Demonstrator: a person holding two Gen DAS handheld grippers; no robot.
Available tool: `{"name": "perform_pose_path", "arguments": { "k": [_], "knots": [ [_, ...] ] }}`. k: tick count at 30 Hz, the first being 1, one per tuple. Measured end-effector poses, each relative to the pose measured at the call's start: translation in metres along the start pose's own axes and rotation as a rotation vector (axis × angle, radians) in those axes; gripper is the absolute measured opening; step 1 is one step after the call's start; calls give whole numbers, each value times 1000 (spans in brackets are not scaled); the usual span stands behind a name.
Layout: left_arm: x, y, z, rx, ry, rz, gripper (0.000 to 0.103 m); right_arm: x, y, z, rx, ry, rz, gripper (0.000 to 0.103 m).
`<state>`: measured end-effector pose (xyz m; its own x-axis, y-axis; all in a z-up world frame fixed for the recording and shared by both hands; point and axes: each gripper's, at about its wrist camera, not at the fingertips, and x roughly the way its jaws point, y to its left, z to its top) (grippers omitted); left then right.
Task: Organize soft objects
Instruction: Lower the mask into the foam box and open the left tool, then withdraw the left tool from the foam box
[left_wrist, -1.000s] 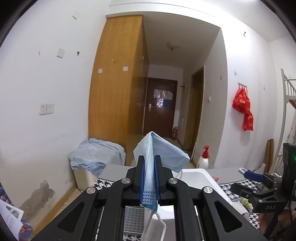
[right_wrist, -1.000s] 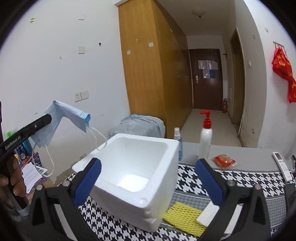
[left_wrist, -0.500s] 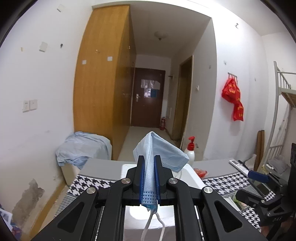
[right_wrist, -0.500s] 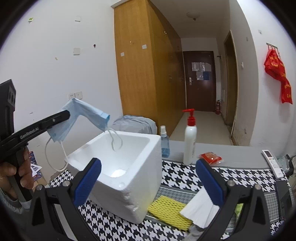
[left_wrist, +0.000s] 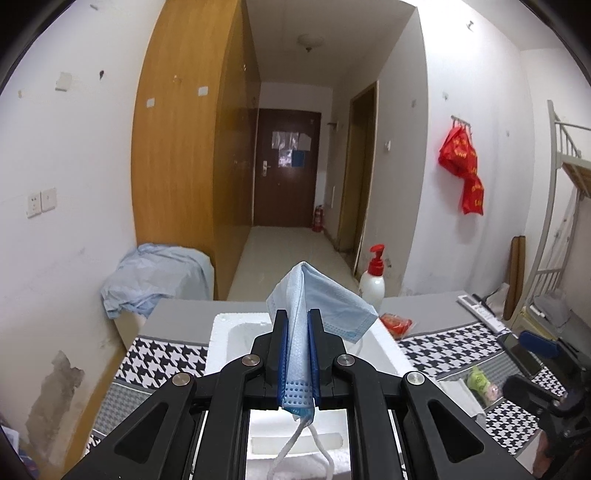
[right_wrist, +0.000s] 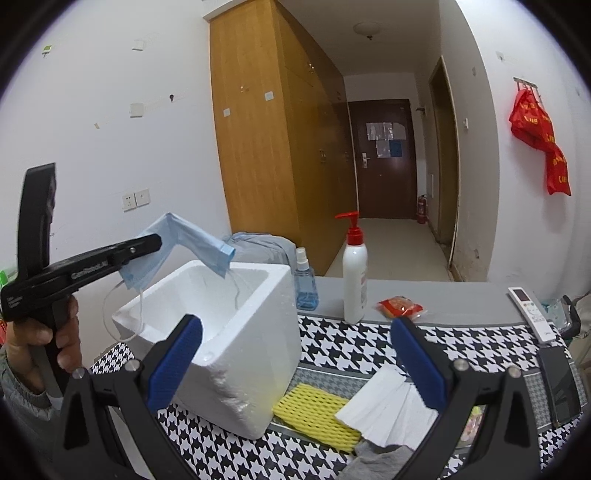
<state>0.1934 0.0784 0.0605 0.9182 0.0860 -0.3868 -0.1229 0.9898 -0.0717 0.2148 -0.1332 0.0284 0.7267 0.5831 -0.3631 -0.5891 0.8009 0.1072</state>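
White walls, a wooden wardrobe and a dark door down the corridor frame the scene, and in front of them a surface (right_wrist: 369, 350) covered with a black-and-white houndstooth cloth carries the things to be sorted. On it stands a white foam box (right_wrist: 236, 332), open at the top and, as far as its visible inside shows, with nothing in it yet.

One left hand-held gripper (left_wrist: 297, 354) is clamped tight on a blue face mask (left_wrist: 317, 306), which it holds up above the box's opening; in the right wrist view the mask (right_wrist: 192, 243) hangs over the near rim, with its ear loops dangling toward the inside. This first item looks to be about to go in, but it is not yet released.

Right hand-held gripper (right_wrist: 295, 354) is spread wide and holds nothing, poised above the surface near the box.

Most of the work seems to remain. A yellow foam net (right_wrist: 317, 413), white tissues (right_wrist: 388, 406) and a grey cloth (right_wrist: 384, 458) lie on the surface just beside the box, all outside it. A pump bottle (right_wrist: 354, 280), a spray bottle (right_wrist: 305, 284), a red packet (right_wrist: 399, 306) and a remote control (right_wrist: 530, 312) stand or lie further back.
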Motion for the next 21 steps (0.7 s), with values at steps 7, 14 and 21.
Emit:
{"name": "perform_pose_path", "arguments": {
  "k": [7,14,21],
  "knots": [
    [21,-3,-5,7,60,7,12,2,-8,-2,23,13,-14,103],
    [31,-2,-9,2,90,-8,64,9,-11,-3,34,26,-13,103],
    [16,-5,-6,-7,19,4,102,6,-10,-3,25,24,-21,103]
  ]
}}
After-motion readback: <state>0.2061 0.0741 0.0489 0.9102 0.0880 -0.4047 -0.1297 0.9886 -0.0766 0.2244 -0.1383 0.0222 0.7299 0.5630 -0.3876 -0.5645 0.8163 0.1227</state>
